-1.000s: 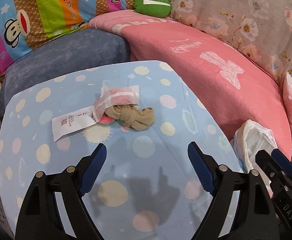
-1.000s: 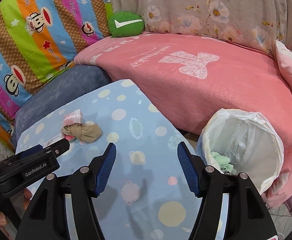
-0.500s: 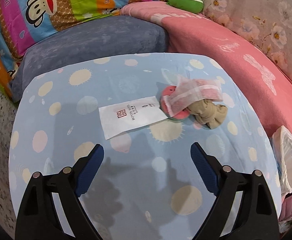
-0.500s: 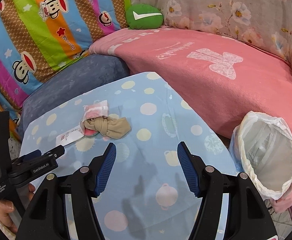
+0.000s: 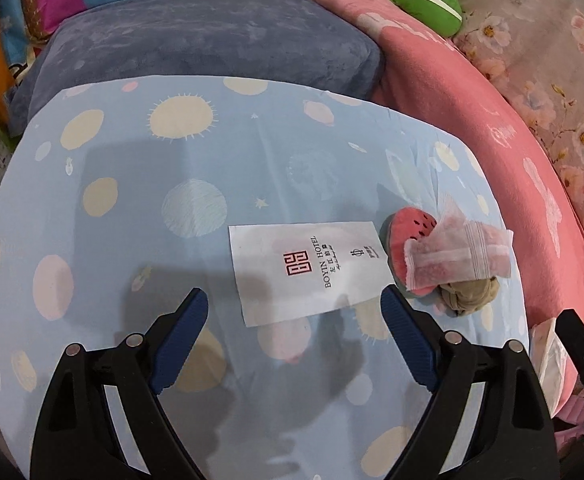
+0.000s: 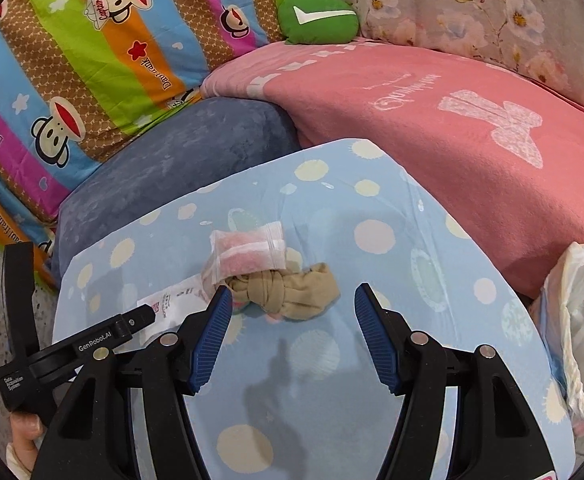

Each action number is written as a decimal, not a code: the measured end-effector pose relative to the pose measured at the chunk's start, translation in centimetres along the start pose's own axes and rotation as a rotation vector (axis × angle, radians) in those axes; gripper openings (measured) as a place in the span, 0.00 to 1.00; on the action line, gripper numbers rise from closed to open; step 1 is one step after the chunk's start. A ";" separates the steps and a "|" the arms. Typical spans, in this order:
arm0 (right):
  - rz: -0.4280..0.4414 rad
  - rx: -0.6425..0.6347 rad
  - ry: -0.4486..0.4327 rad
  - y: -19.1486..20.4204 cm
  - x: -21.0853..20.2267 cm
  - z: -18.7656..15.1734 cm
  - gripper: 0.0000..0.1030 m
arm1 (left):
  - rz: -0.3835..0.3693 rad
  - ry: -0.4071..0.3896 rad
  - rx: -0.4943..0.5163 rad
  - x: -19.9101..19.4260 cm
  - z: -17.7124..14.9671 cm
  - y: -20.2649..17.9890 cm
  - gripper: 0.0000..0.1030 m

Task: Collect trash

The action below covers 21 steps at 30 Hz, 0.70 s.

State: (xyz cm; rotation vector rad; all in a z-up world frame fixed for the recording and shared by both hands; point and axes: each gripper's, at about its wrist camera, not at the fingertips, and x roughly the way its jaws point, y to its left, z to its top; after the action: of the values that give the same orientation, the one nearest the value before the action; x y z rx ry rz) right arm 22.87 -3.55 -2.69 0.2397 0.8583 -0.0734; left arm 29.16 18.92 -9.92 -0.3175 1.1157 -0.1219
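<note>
A white hotel paper packet (image 5: 310, 270) lies flat on the blue spotted table (image 5: 171, 168). My left gripper (image 5: 294, 306) is open and empty, just short of the packet's near edge. To its right lie a watermelon-slice toy (image 5: 408, 226), a clear plastic bag (image 5: 458, 254) on top of it, and a knotted tan stocking (image 5: 470, 292). In the right wrist view my right gripper (image 6: 289, 306) is open and empty, its fingers on either side of the stocking (image 6: 292, 290), with the plastic bag (image 6: 247, 256) just beyond and the paper packet (image 6: 171, 308) at left.
A white-lined trash bin (image 6: 580, 332) stands off the table's right edge, also seen in the left wrist view (image 5: 548, 352). A grey cushion (image 6: 171, 168), pink blanket (image 6: 432, 128), striped quilt (image 6: 71, 60) and green pillow (image 6: 318, 18) surround the table's far side.
My left gripper has swung left and closer, from the stocking pile to the paper packet. My right gripper has moved left from the bin side and closed in on the stocking.
</note>
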 end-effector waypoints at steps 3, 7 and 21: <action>0.013 -0.002 0.006 0.8 1.6 1.1 0.59 | -0.012 0.019 -0.026 1.0 0.9 0.0 0.81; 0.012 -0.006 0.020 1.6 3.9 2.3 0.56 | -0.012 0.044 -0.028 2.4 1.6 -0.5 0.78; 0.079 -0.010 0.113 2.2 7.2 0.0 0.16 | -0.014 0.056 0.028 3.2 0.1 -1.3 0.36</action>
State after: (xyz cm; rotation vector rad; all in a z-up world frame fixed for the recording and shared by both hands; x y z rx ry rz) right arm 27.90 -1.14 -7.71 0.2696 0.9602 0.0185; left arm 30.69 16.91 -12.24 -0.2989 1.1659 -0.1598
